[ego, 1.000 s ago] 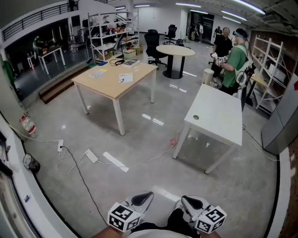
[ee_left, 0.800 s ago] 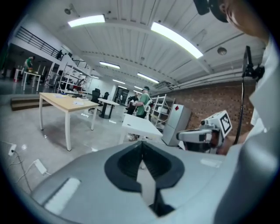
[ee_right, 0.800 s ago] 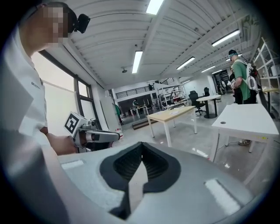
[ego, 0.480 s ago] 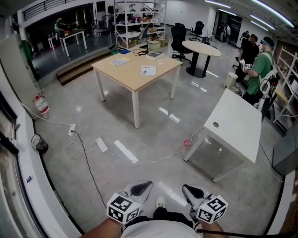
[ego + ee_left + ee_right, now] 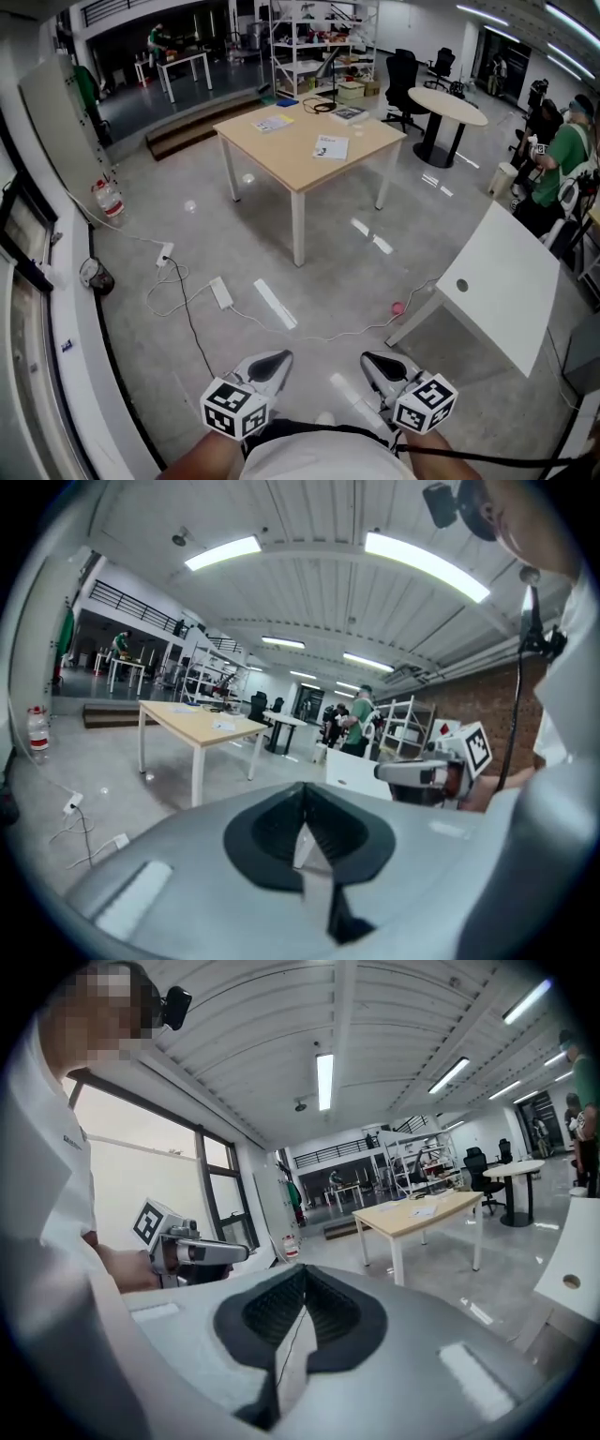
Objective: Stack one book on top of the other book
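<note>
Approaching looked to be the step in hand: the left claw (image 5: 267, 366) and right claw (image 5: 382, 367) hung low by the body, each with jaws together on nothing, well apart from the wooden worktop (image 5: 281, 159). On it lay what seemed the books, a white one (image 5: 329, 147) near the middle and a darker one (image 5: 349, 114) by the far edge. Doing it well meant coming up square to the worktop and parting the jaws only beside a book's edge. On the grey floor a bottle (image 5: 108, 199) stood left and a power strip (image 5: 222, 292) lay ahead; a white table (image 5: 511, 291) and a person in green (image 5: 562, 159) were right.
</note>
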A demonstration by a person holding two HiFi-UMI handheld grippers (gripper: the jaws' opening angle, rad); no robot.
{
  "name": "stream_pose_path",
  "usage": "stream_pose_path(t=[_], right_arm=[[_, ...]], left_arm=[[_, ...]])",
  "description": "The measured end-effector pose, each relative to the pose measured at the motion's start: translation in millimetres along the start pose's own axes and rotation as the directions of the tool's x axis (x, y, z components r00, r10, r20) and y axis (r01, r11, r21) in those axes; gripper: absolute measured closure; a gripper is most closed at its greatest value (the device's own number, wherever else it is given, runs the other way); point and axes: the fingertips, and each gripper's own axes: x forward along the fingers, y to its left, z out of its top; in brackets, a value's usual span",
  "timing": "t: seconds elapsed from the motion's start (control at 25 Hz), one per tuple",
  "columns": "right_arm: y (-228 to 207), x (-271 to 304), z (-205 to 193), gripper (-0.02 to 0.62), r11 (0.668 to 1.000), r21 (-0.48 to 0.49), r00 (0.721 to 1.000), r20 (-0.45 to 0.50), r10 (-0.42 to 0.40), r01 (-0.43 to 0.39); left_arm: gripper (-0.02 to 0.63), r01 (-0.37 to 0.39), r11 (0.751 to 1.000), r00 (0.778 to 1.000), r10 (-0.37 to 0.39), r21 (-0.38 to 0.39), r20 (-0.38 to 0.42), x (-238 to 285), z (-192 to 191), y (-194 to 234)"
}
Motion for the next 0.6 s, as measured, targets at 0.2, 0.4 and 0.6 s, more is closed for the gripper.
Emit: stream_pose_path(t=[0.2, 0.4, 0.6], right_arm=[[-37.4, 20.7, 5.0, 0.597, 1.000, -0.018, 1.000, -0.019, 0.014, -0.014], [-55.5, 47.1, 6.4, 0.597, 1.000, 0.001, 0.999, -0.036, 0.014, -0.014], [-79.8, 81.0, 15.3, 0.597, 0.999, 0.009, 0.999, -0.040, -0.037, 0.037]], left_arm=[[0.601, -0.026, 1.000, 1.000, 0.026, 0.010, -0.013, 29.2, 9.6, 10.0], [0.601, -0.046, 0.999, 0.998, 0.047, 0.013, -0.043, 49.8, 15.3, 41.3], [0.601, -0.008, 1.000, 0.999, 0.009, 0.007, -0.050, 77.8, 29.5, 81.6]])
